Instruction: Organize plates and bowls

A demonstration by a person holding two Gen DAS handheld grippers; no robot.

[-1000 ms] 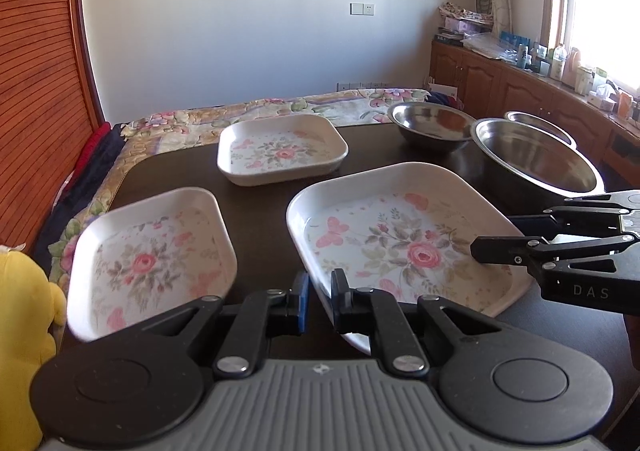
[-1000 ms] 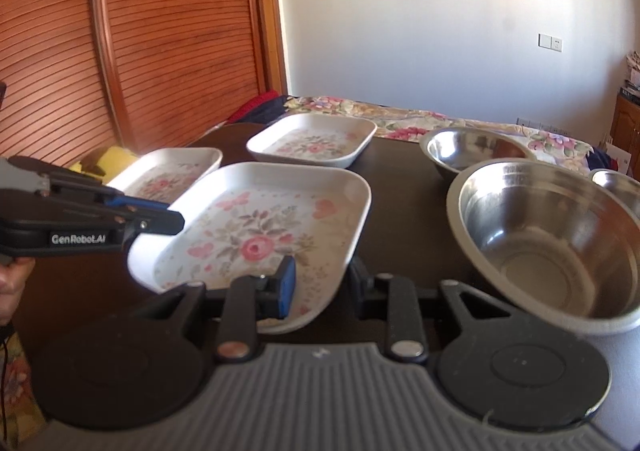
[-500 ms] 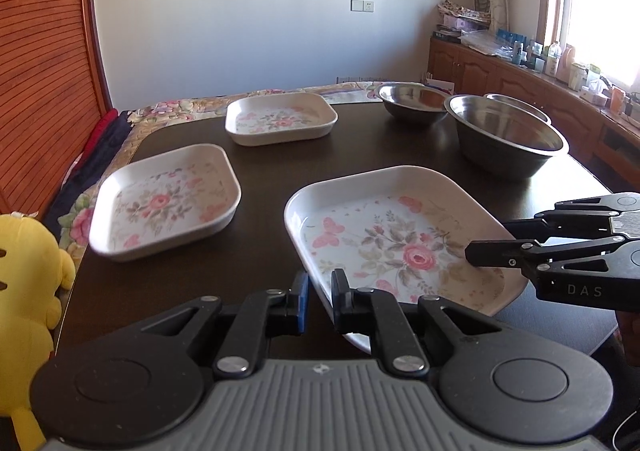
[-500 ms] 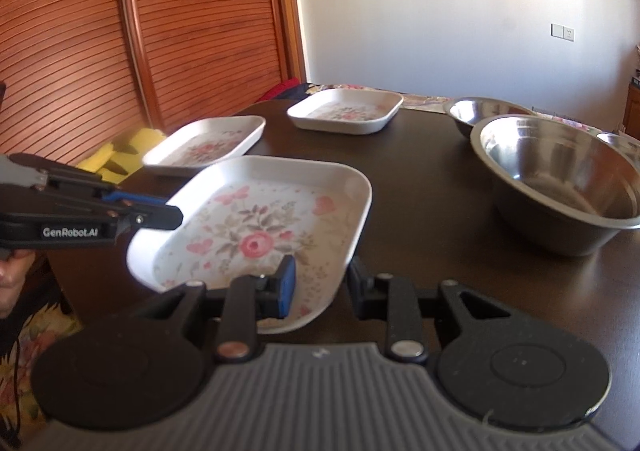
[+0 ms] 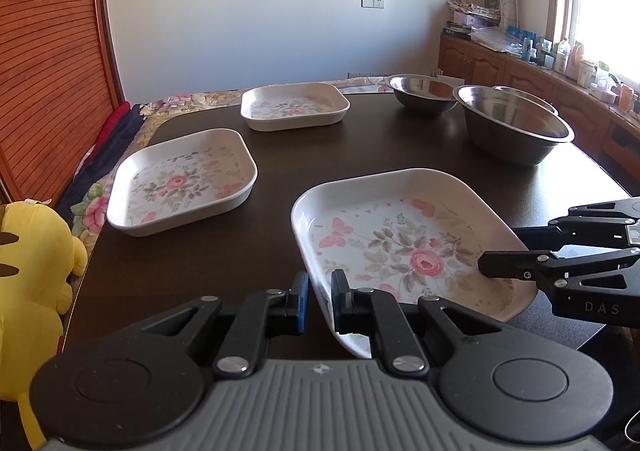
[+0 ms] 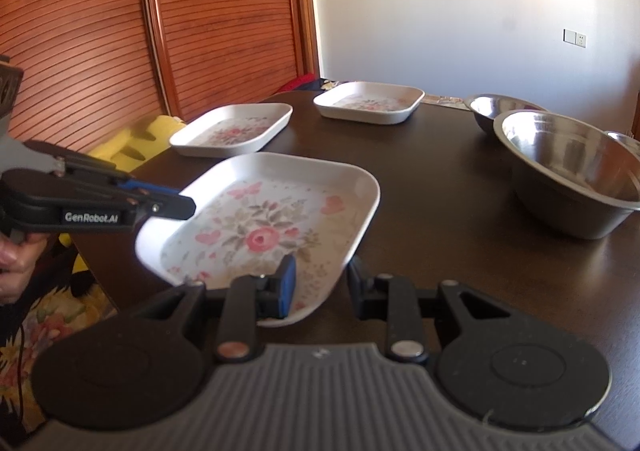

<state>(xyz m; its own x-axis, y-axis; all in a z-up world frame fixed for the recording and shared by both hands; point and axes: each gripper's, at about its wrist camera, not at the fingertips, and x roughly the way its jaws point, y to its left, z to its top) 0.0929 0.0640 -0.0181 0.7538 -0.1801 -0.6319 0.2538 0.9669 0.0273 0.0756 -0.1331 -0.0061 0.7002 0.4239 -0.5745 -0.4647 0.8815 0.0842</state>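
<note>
A large white floral plate [image 5: 404, 243] is held above the dark table's near edge by both grippers. My left gripper [image 5: 318, 301] is shut on its near-left rim. My right gripper [image 6: 320, 283] is shut on its opposite rim; the plate shows in the right wrist view too [image 6: 260, 227]. Two more floral plates lie on the table: a middle one [image 5: 182, 183] at left and a far one [image 5: 294, 105] at the back. Three steel bowls stand at right: a big one [image 5: 514, 131], one behind it [image 5: 524, 95], and one further back [image 5: 422, 91].
The dark table [image 5: 360, 155] has a bed with a floral cover [image 5: 172, 103] behind it. A yellow plush toy [image 5: 28, 271] sits left of the table. A wooden slatted wall [image 6: 120, 31] runs on the left. Cabinets with clutter [image 5: 560, 83] line the right.
Both grippers have carried the large plate back toward the table's near edge and higher. The other plates and bowls now look farther away. Both grips are unchanged.
</note>
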